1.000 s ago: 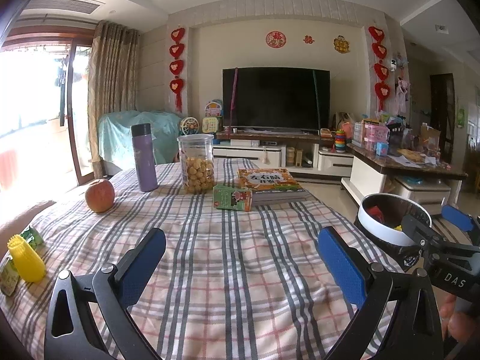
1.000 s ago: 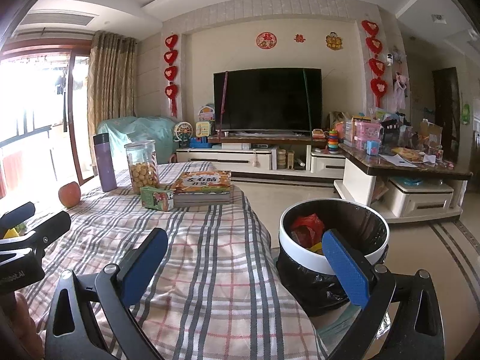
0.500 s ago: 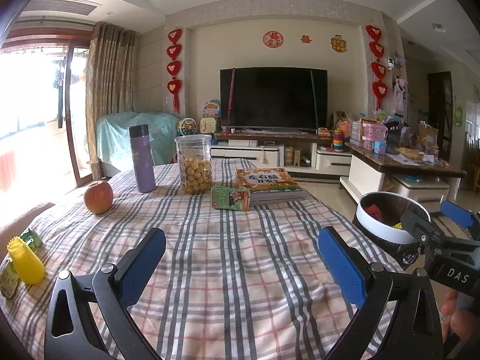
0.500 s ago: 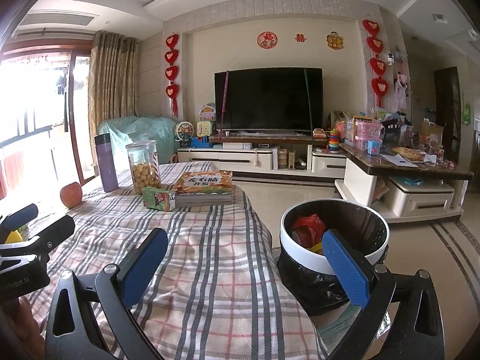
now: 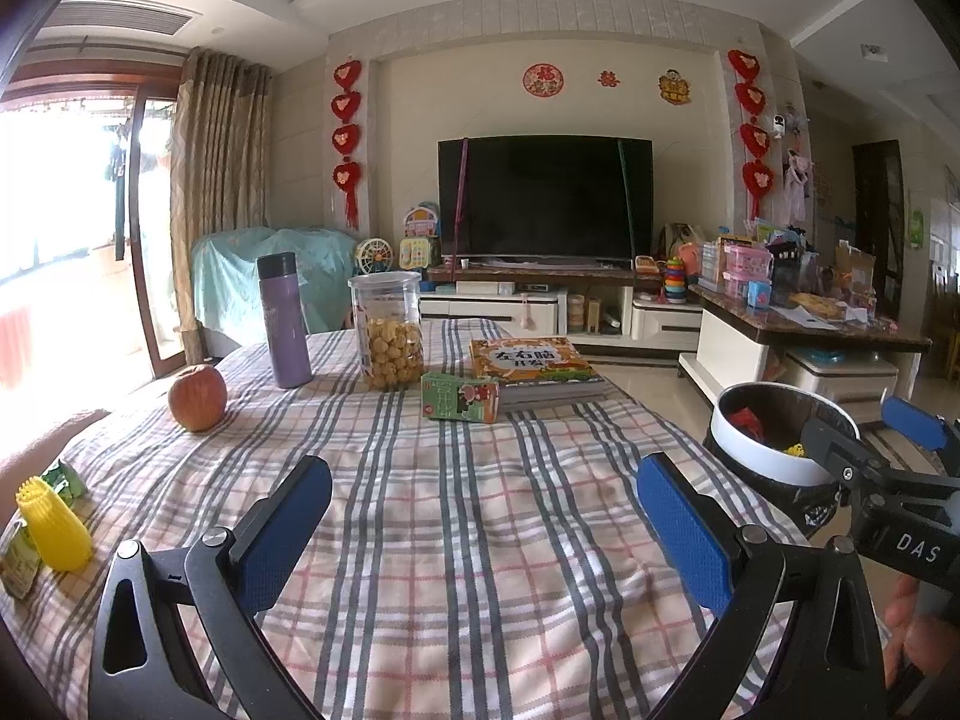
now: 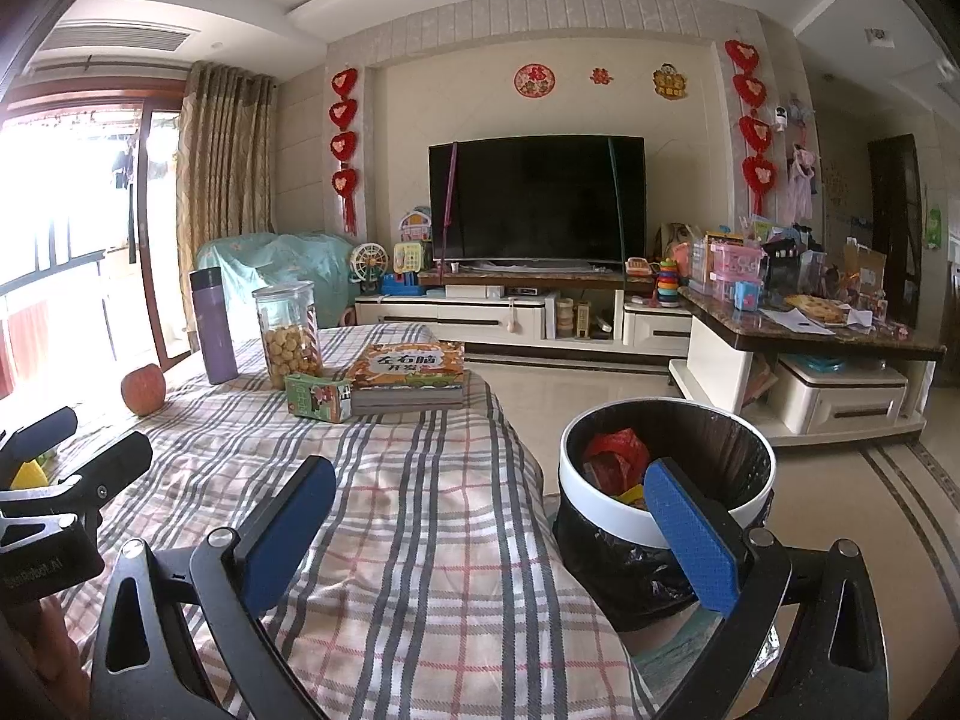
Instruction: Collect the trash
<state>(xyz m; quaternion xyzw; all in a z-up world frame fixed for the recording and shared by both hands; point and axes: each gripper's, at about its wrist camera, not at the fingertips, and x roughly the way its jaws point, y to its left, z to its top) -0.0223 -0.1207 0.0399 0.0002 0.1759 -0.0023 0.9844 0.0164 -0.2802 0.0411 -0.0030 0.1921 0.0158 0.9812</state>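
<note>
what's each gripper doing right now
left gripper: open, holding nothing
right gripper: open, holding nothing

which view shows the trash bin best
The right wrist view: the trash bin sits near and whole, showing its white rim, its black bag and the red and yellow trash inside. The left wrist view has it small at the right edge, partly behind the right gripper.
</note>
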